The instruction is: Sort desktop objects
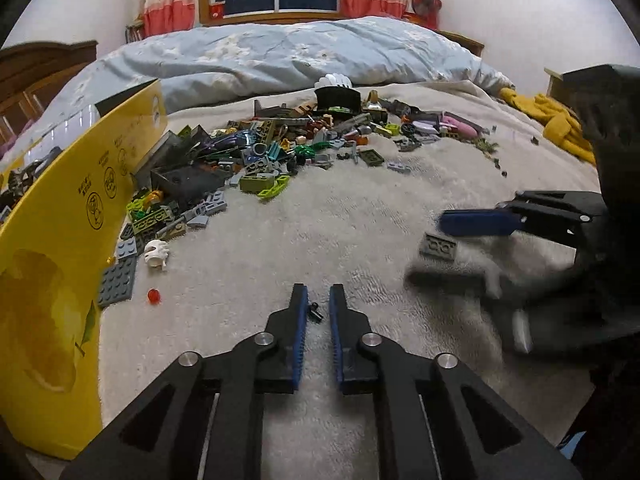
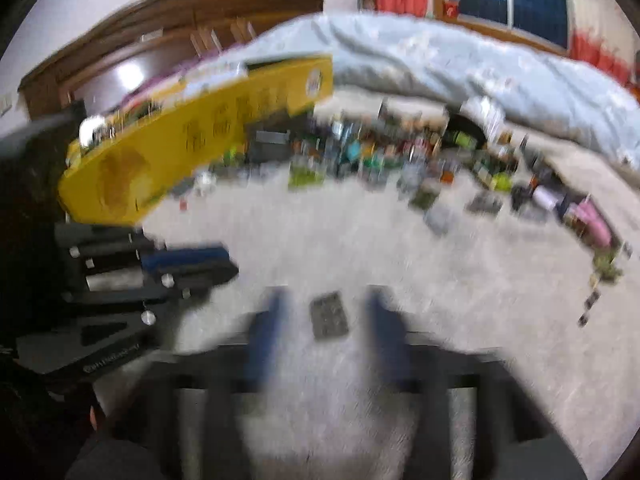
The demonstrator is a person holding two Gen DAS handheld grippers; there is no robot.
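Observation:
A heap of loose toy bricks (image 1: 260,152) lies on the beige blanket beside a yellow box (image 1: 60,220). My left gripper (image 1: 319,292) points down at the blanket with its jaws a narrow gap apart. A tiny black piece (image 1: 316,313) sits in that gap against the left pad, and the right pad is clear of it. My right gripper (image 2: 326,296) is blurred and stands wide open. A small grey studded plate (image 2: 329,316) lies flat on the blanket between its fingers, untouched. The left wrist view shows that plate (image 1: 438,247) between the right gripper's fingers (image 1: 476,222).
A larger grey plate (image 1: 118,280), a red stud (image 1: 154,296) and a white piece (image 1: 157,254) lie by the yellow box (image 2: 168,152). A blue duvet (image 1: 280,52) is bunched behind the bricks (image 2: 380,152). A yellow cloth (image 1: 560,120) lies far right. The left gripper (image 2: 224,264) shows at the right view's left edge.

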